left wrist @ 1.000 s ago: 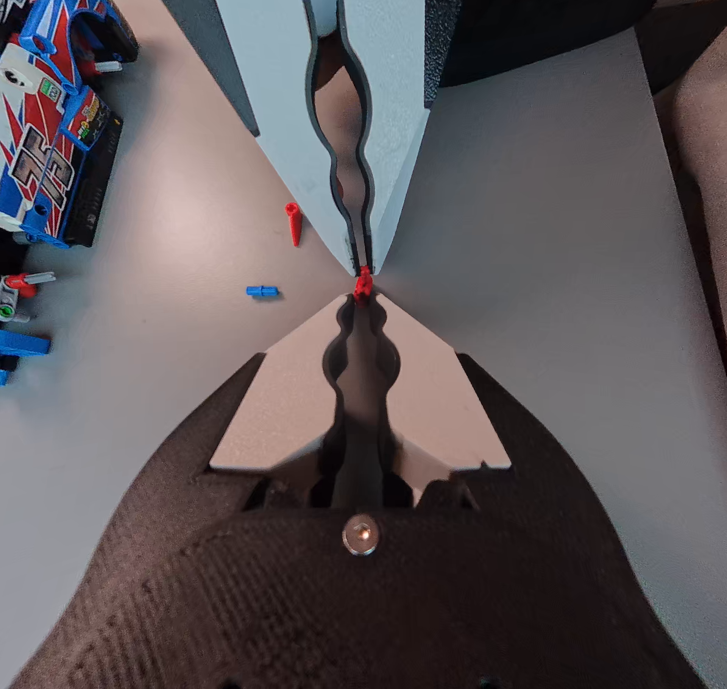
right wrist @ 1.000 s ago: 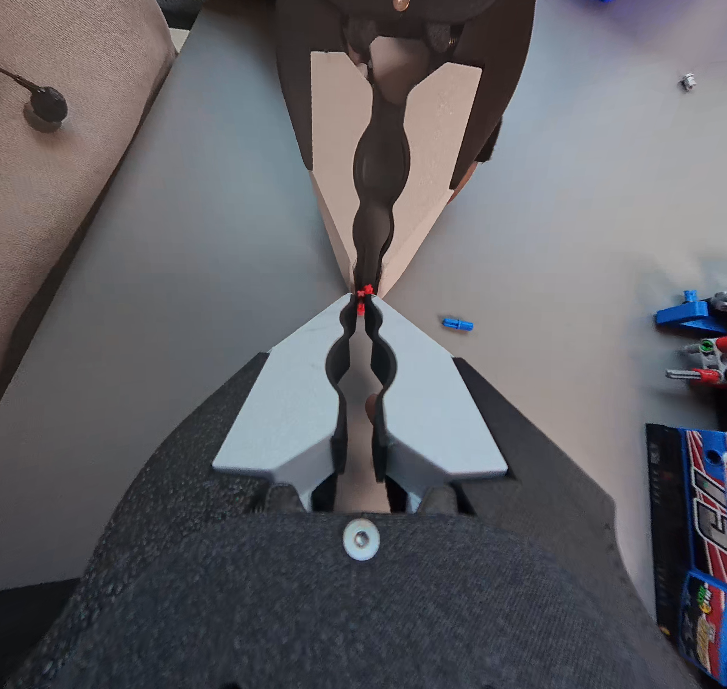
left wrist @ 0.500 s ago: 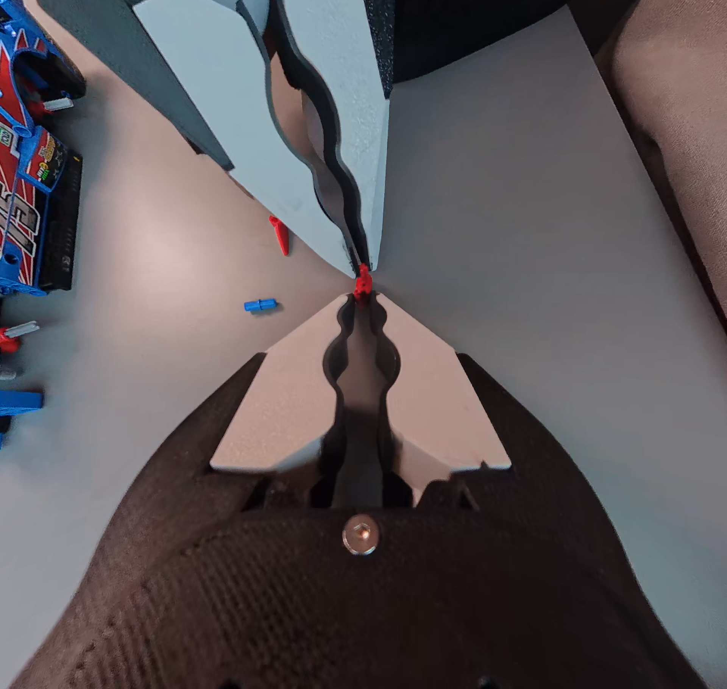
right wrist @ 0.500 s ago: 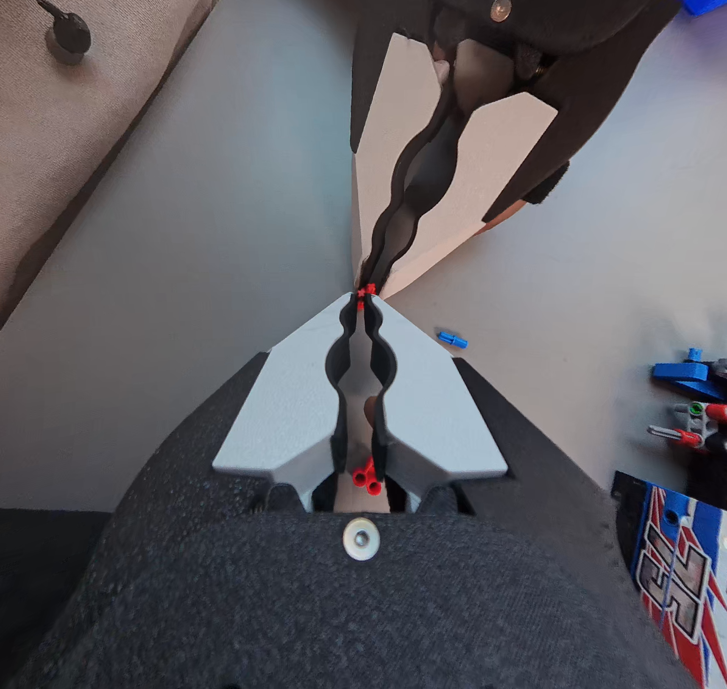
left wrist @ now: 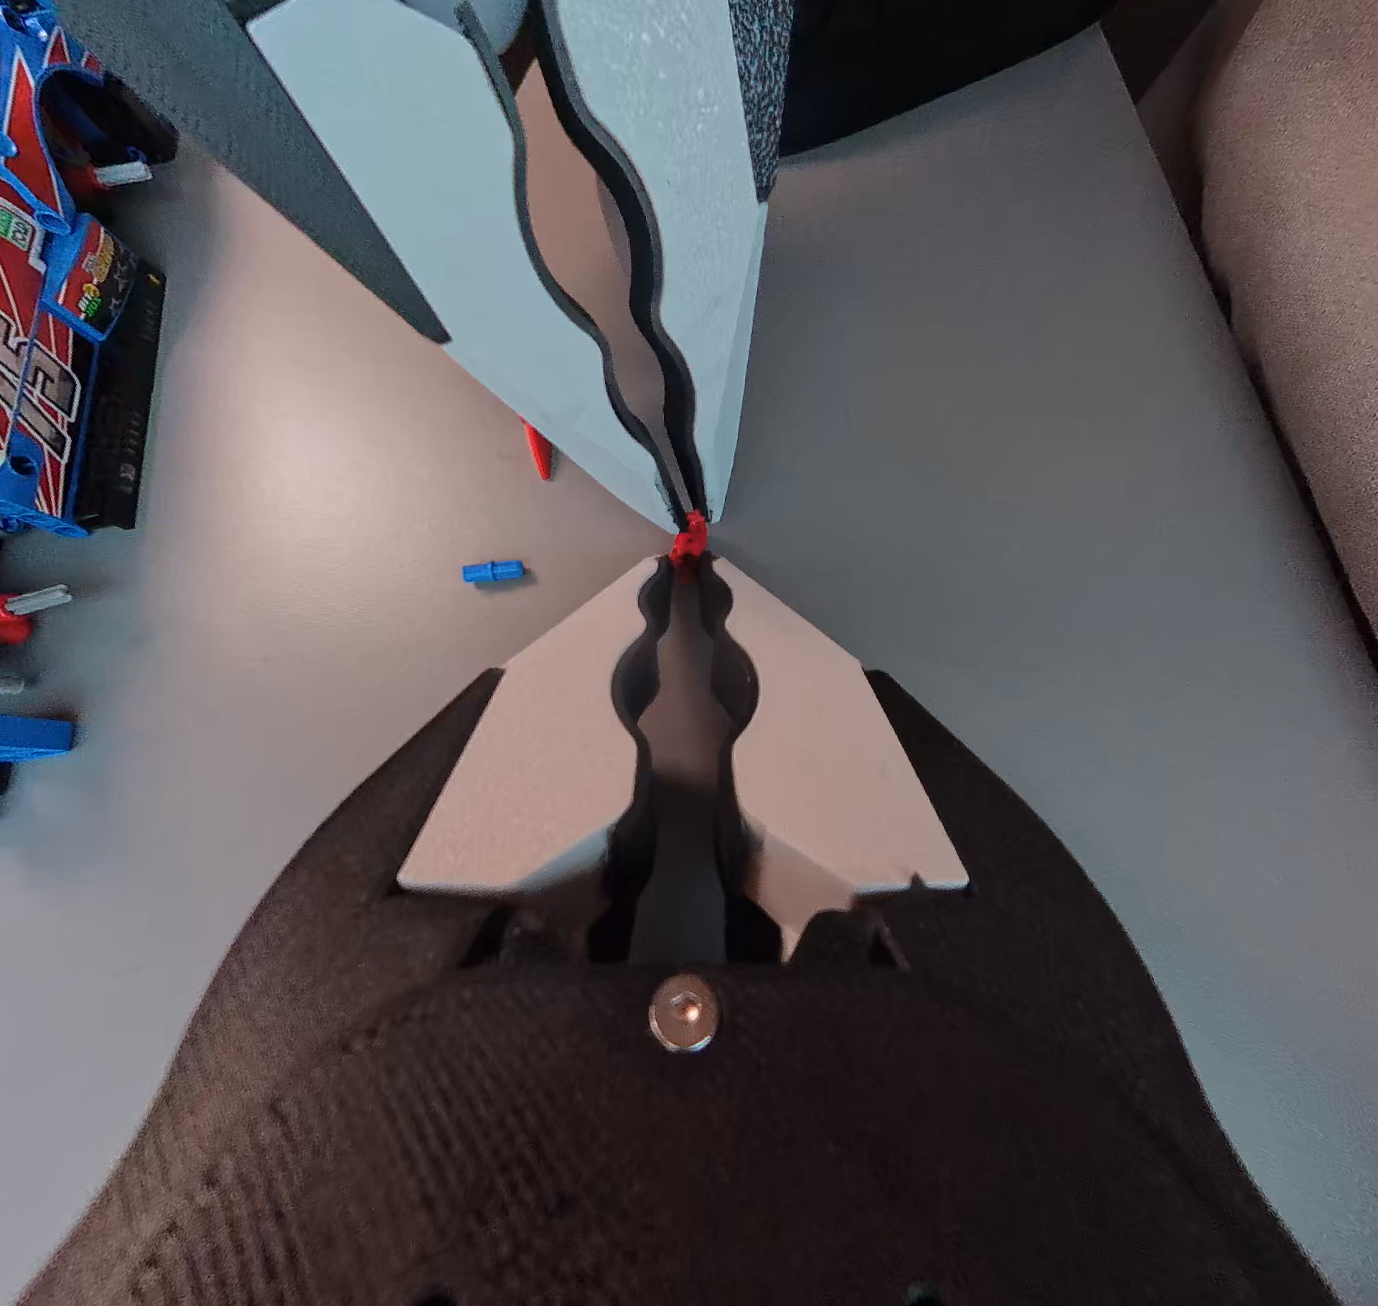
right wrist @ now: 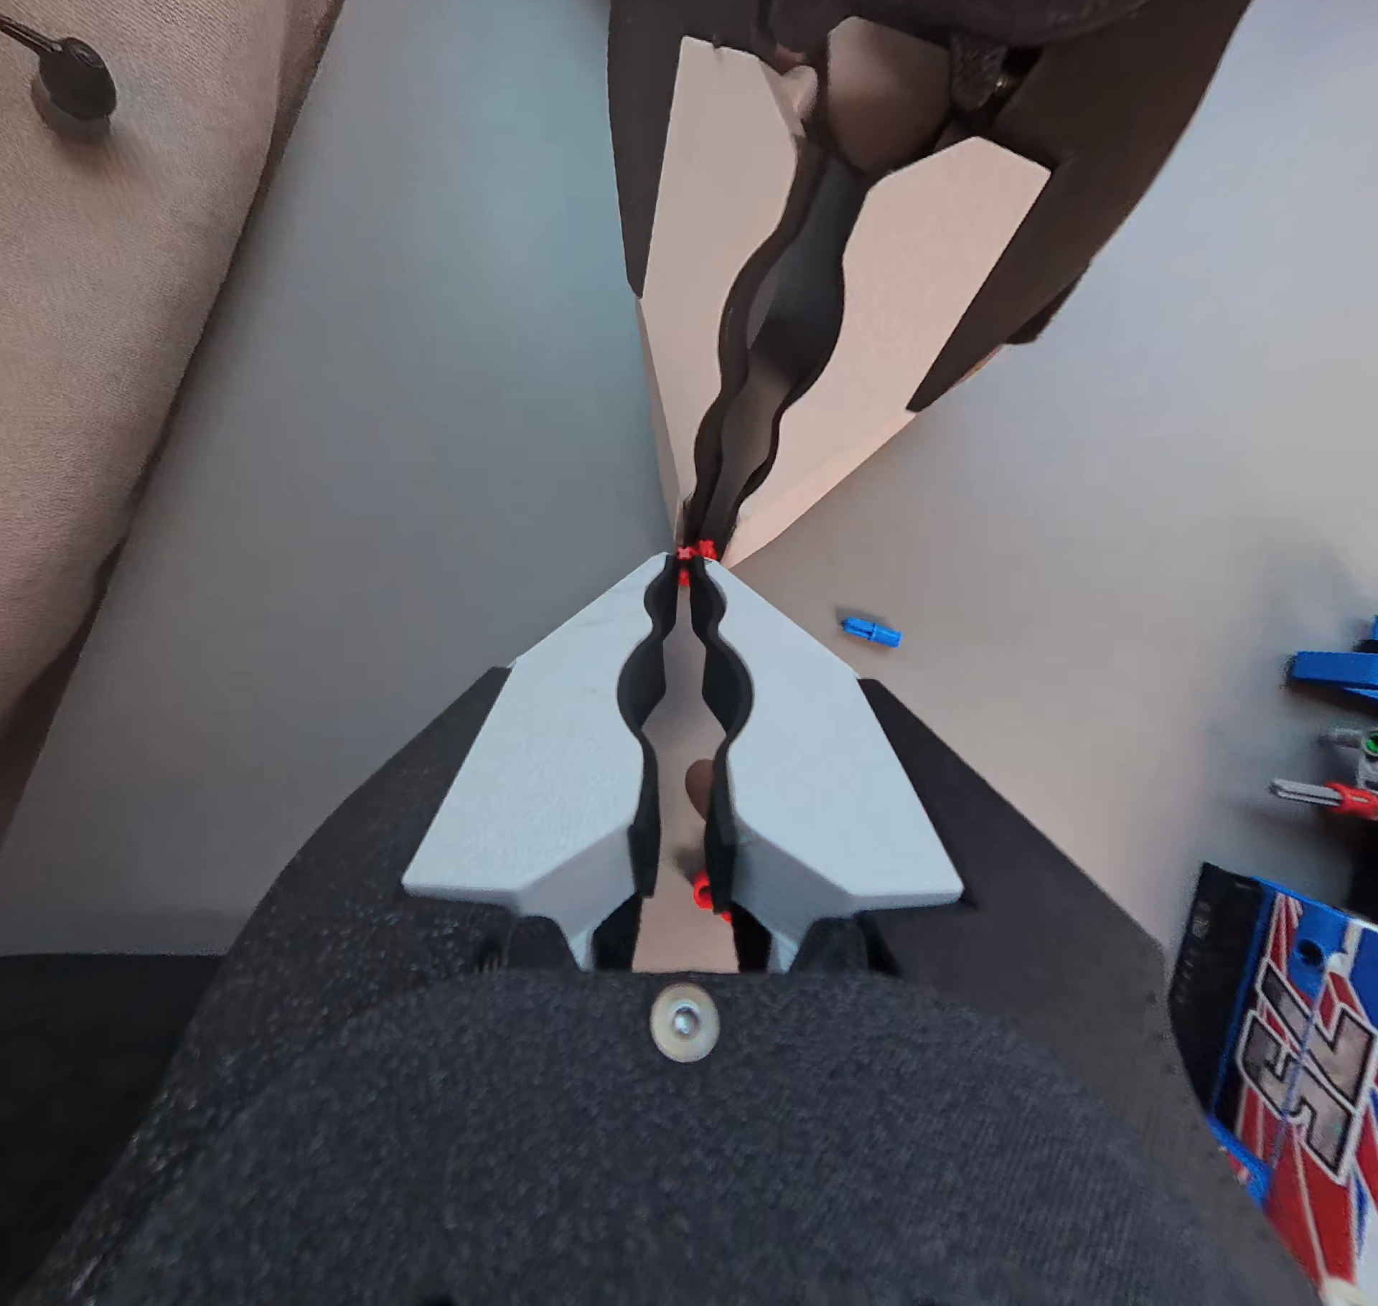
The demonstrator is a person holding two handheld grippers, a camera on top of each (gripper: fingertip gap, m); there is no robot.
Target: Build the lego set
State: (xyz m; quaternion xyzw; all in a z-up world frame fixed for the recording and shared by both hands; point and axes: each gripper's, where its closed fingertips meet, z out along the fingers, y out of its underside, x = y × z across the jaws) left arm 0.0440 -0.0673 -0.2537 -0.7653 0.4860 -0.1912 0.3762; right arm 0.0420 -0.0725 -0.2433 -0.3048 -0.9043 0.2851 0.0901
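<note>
Item: left gripper (left wrist: 684, 562), pink-beige fingers. Clenched at the tips on a small red lego piece (left wrist: 687, 541). You hold it above the grey table (left wrist: 969, 450), tip to tip with the other tool.

Item: right gripper (right wrist: 686, 562), pale grey fingers. Also clenched at the tips on red; in the right wrist view the red piece (right wrist: 695, 553) sits exactly where the two pairs of tips meet. Whether it is one part or two small parts pressed together is too small to tell.

Item: blue pin (left wrist: 492, 572). Loose on the table, left of the meeting tips in the left wrist view, near but not touching either tool.

Item: red cone-shaped piece (left wrist: 540, 450). On the table, partly hidden behind the right gripper's finger.

Item: blue, red and white car model (left wrist: 52, 301). At the far left edge in the left wrist view, with loose blue and grey parts (left wrist: 37, 674) nearer along the same edge, well apart from the work.

Item: brown upholstery (right wrist: 112, 264). Borders the table on the side away from the parts.

Step in hand, as a judgement: you are joining or passing the tiny red part between the two grippers in mid-air.

Next move calls for: both tips kept in line, pressure straight along the part's axis, and one grip eased only once the other clearly has it; a slip would drop it to the table.
</note>
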